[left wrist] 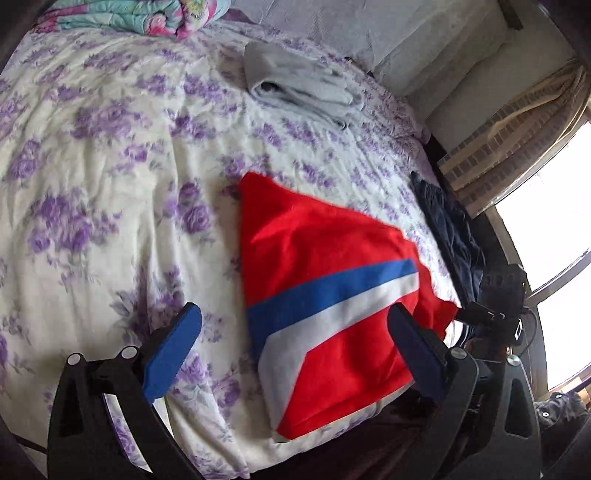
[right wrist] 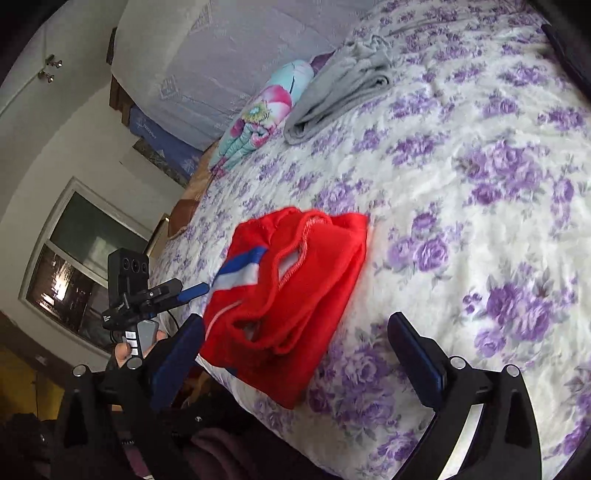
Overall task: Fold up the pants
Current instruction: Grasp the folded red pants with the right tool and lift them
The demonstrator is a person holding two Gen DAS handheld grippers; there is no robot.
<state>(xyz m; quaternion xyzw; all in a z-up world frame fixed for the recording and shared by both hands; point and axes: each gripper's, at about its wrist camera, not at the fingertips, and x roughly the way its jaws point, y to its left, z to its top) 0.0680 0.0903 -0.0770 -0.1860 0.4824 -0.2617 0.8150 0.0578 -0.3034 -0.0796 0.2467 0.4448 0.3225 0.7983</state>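
Seen from the left wrist camera, the left gripper (left wrist: 295,350) angles downward over a bed covered with a white quilt printed with purple flowers (left wrist: 110,147). Its two blue-padded fingers (left wrist: 173,354) stand wide apart and hold nothing. Between and just beyond them lies the folded pair of red fleece pants with a blue and white stripe (left wrist: 325,266), resting flat on the quilt near the bed's front edge; neither finger presses the cloth. Farther ahead of this gripper sits a folded grey garment (left wrist: 295,85), well apart from the pants. Far ahead to its left is a rolled turquoise and pink floral blanket (left wrist: 129,18). To the gripper's right, a dark navy cloth (left wrist: 447,225) lies along the bed's edge, and the other gripper's black body shows beyond it.

From the right wrist camera, the right gripper (right wrist: 295,354) also tilts downward, jaws spread to their fullest and empty. The red pants (right wrist: 288,288) lie just ahead, nearer its left finger, waistband and drawstring opening facing the camera. To its left, the person's hand (right wrist: 129,350) grips the handle of the left gripper (right wrist: 192,291), whose blue fingertip reaches toward the pants' striped edge. Far ahead lie the grey garment (right wrist: 343,92) and the floral blanket (right wrist: 258,118).
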